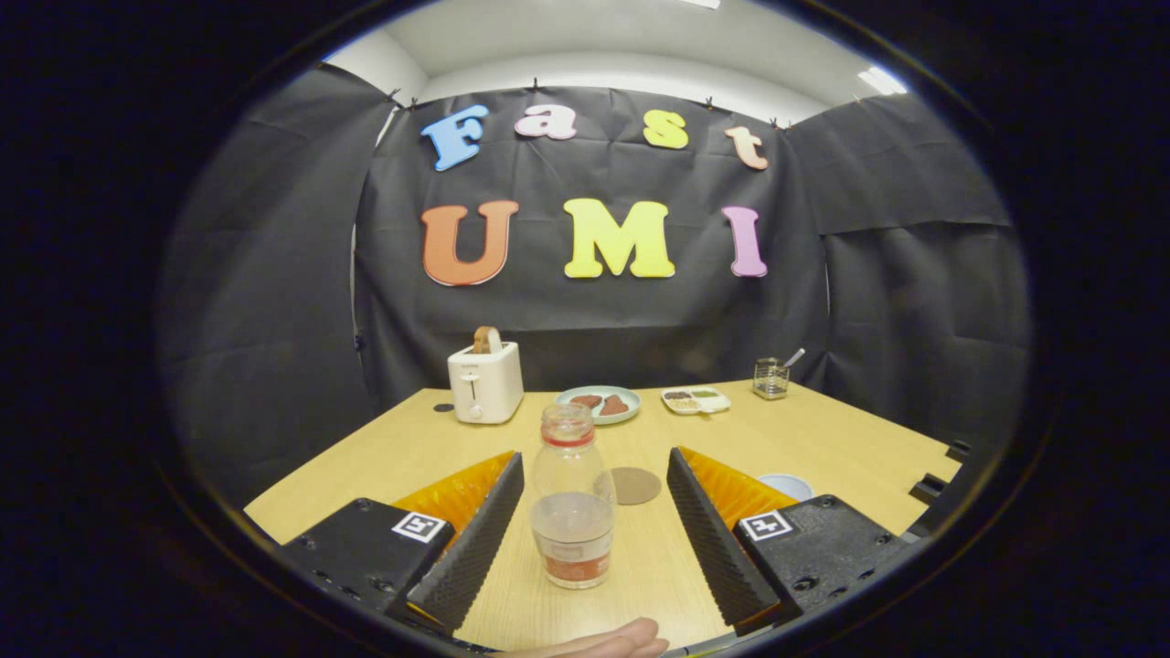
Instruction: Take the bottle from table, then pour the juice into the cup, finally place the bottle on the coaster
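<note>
A clear bottle [572,498] with no cap, holding a little juice at its bottom, stands upright on the wooden table [823,439]. It sits between the two fingers of my gripper [594,471], nearer the left finger [480,539], and neither finger touches it. The gripper is open. A round brown coaster [635,485] lies flat just beyond the bottle, to its right. Past the right finger [708,535] the rim of a pale cup [786,485] peeks out, mostly hidden by the gripper body.
At the table's far side stand a white toaster [485,382] with a slice of bread, a plate [599,404] with brown food, a small tray [696,399] and a glass jar [771,377] with a spoon. A fingertip [603,642] shows below the fingers.
</note>
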A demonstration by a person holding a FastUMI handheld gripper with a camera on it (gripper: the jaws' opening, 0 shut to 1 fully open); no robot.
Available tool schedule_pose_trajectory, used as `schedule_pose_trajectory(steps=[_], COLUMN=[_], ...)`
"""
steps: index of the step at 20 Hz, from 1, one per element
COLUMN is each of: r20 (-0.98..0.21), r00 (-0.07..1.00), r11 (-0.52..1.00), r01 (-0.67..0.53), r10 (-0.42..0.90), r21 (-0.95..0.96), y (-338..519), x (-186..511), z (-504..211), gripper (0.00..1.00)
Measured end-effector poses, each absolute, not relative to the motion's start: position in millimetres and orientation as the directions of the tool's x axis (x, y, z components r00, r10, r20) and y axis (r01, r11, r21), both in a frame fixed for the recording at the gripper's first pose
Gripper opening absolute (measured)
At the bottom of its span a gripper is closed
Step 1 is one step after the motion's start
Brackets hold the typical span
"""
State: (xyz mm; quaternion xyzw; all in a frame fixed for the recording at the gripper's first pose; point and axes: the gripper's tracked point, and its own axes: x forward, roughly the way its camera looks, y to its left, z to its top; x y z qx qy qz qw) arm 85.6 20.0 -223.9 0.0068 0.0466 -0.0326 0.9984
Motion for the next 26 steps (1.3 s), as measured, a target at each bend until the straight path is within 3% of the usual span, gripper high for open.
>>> schedule_pose_trajectory(steps=[11, 16, 20, 26], r20=[-0.154, -0.118, -0.101, -0.091], r00=[0.982, 0.989, 0.991, 0.994], r11=[0.993, 0.996, 0.996, 0.990], r01=[0.100, 0.081, 0.089, 0.065], r10=[-0.108, -0.085, -0.090, -0.054], r21=[-0.058, -0.034, -0.014, 0.126], y=[23, 27, 20, 11], x=[118, 128, 129, 108], z=[-291, -295, -295, -276], gripper=[1.00, 1.00, 0.79, 0.79])
